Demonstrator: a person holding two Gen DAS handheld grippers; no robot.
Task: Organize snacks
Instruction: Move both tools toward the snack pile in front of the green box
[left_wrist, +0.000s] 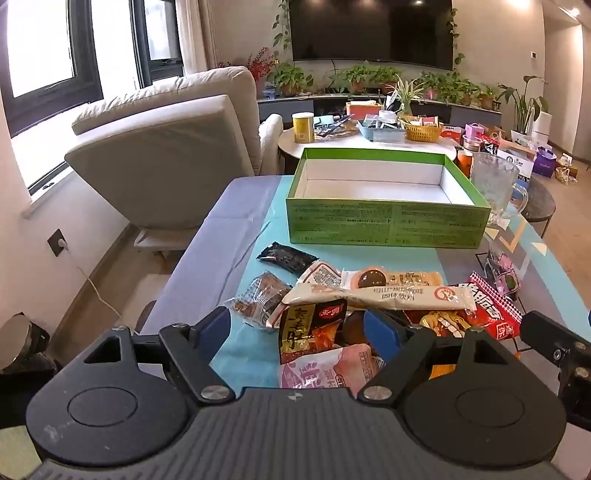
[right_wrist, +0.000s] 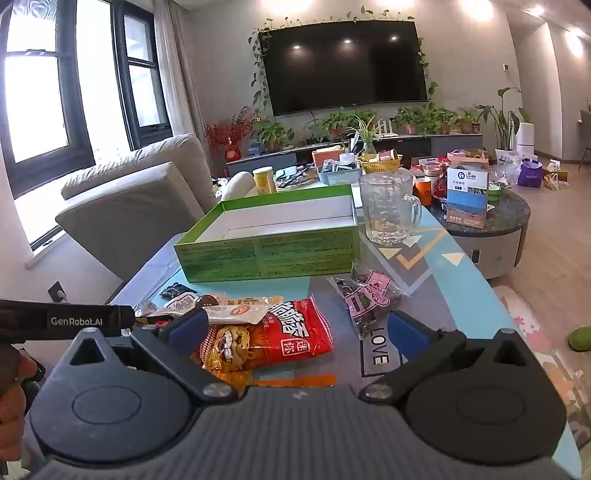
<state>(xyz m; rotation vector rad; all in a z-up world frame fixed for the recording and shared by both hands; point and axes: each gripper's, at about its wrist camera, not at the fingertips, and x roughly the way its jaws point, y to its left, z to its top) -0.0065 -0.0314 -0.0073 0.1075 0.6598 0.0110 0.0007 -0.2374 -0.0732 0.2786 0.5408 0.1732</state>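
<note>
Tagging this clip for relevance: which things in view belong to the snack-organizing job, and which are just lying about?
Part of the job:
- green box, nothing in it
- red snack bag
- long beige packet
- black packet
- clear bag of dark pieces

Just lying about:
- glass mug
- yellow canister
- yellow basket
- television
- sofa

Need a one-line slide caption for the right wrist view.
Open right hand-held gripper hovers over a red snack bag on the table, empty green box beyond.
</note>
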